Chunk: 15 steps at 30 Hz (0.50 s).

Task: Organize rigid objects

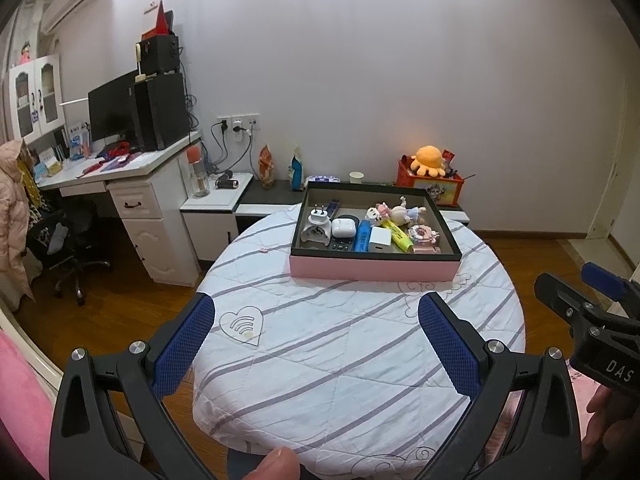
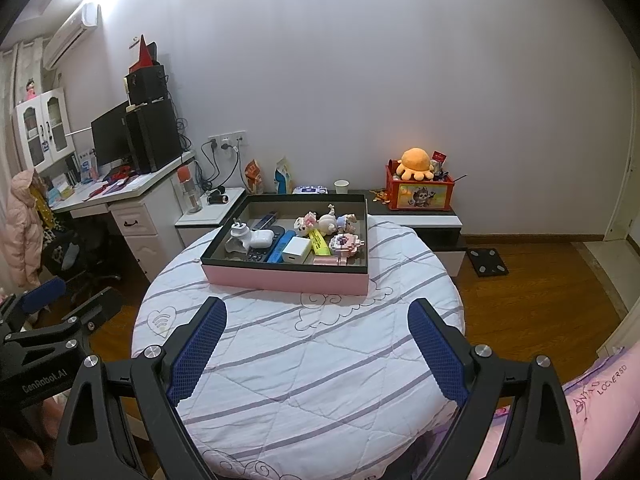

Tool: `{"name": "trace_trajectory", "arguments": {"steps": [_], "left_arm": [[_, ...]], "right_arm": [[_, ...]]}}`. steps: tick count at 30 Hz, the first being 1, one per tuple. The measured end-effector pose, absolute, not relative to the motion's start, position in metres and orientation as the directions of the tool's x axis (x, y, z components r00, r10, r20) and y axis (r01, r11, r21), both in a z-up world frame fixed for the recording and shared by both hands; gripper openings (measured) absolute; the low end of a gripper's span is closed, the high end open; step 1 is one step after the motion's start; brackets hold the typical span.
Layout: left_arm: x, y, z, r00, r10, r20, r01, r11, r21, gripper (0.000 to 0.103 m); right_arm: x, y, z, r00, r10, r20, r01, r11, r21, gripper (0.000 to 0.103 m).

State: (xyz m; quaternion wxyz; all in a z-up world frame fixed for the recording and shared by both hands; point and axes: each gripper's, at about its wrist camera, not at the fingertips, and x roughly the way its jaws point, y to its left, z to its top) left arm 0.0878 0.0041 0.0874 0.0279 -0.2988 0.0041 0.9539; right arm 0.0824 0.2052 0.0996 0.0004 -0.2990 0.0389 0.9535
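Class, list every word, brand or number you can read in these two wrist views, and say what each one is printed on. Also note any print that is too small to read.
"DAS": on the black body of the right claw, seen from the left wrist view.
"GenRobot.AI": on the body of the left claw, seen from the right wrist view.
"LOCKERSD", roughly: stitched on the pink fabric.
Too small or blurred: print on the yellow highlighter and the red toy box.

Bare quilted tabletop (image 2: pixel 320 360) near side; tray (image 2: pixel 280 278) blocks far side.
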Motion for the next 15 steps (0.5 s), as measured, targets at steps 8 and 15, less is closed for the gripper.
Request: {"name": "trace_trajectory", "arguments": {"steps": [8,15], "left_arm": [[0.0864,0.0039,0.0896,-0.817,0.027,-0.575,-0.042,-0.999,0.012,0.103],[0.0857,0.0013,0.0926,-0.818,0.024,-0.574,-0.036,-0.999,0.01,0.103]], "right_arm": [[0.0804,0.2085,0.0973,-0.819,-0.02,-0.574,-0.03,-0.997,0.076,0.094],[0.0792,0.209,0.0965,-0.817,-0.018,-0.577,-0.031,-0.997,0.076,0.094]]}}
